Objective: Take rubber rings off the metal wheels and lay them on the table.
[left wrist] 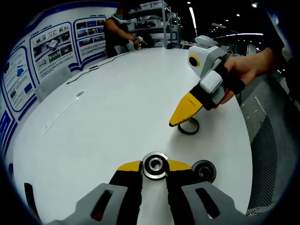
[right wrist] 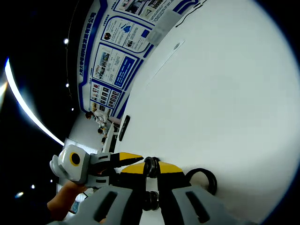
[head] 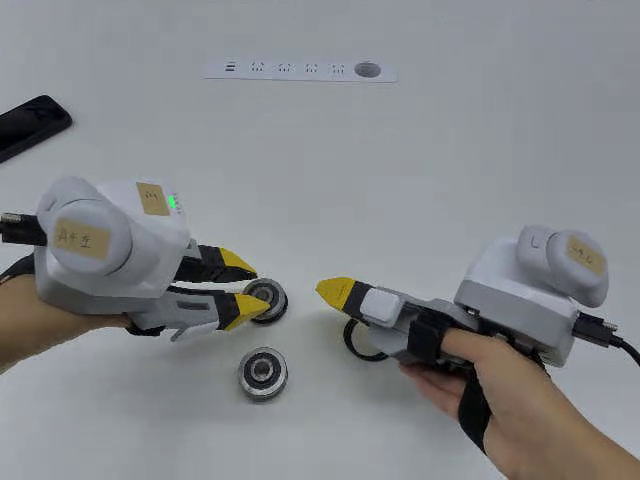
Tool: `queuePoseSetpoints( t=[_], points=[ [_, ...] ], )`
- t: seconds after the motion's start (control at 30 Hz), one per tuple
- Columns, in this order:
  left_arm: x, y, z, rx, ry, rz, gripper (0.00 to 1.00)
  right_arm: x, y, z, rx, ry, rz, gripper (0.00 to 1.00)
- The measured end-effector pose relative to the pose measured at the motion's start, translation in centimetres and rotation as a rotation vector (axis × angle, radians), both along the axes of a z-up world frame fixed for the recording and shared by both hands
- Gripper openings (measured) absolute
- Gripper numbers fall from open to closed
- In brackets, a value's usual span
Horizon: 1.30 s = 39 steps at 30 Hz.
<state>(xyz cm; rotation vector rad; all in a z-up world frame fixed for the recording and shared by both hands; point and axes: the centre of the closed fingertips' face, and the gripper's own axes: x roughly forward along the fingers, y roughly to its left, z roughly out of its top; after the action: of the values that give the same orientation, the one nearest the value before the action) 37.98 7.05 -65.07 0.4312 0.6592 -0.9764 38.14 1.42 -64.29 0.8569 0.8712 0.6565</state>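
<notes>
My left gripper (head: pixel 250 285) is shut on a metal wheel (head: pixel 267 298), and its yellow tips press the wheel (left wrist: pixel 155 165) from both sides. A second wheel (head: pixel 263 373) lies flat on the white table just in front of it. My right gripper (head: pixel 330 290) points at the held wheel from the right without touching it. Its jaws stand a narrow gap apart with nothing between them. A loose black rubber ring (head: pixel 356 345) lies on the table under the right gripper (left wrist: pixel 176 122), and the ring (right wrist: pixel 202 180) sits to the right of that gripper's jaws.
A black phone (head: pixel 30 125) lies at the far left and a white power strip (head: pixel 300 70) at the back of the table (head: pixel 450 150). People stand at shelves beyond the far end of the table.
</notes>
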Motion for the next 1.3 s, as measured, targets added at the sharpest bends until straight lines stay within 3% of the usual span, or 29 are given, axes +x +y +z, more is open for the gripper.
queuePoseSetpoints(
  t=[0.97,1.13,1.23,1.3],
  points=[
    [-0.3,-0.3,-0.4,-0.008,0.017,-0.016,0.14,0.2,1.1,-0.5,0.019,0.025,0.004,0.10],
    [-0.2,-0.3,-0.4,-0.006,0.015,-0.022,0.14,0.3,1.9,-0.3,0.050,0.034,0.019,0.14],
    [-0.2,-0.3,-0.4,-0.009,0.015,-0.025,0.14,0.2,2.4,-0.1,0.045,0.012,0.042,0.21],
    [-0.2,-0.2,-0.4,-0.036,0.050,0.006,0.13,-0.1,2.8,-0.2,0.031,-0.006,0.063,0.27]
  ],
)
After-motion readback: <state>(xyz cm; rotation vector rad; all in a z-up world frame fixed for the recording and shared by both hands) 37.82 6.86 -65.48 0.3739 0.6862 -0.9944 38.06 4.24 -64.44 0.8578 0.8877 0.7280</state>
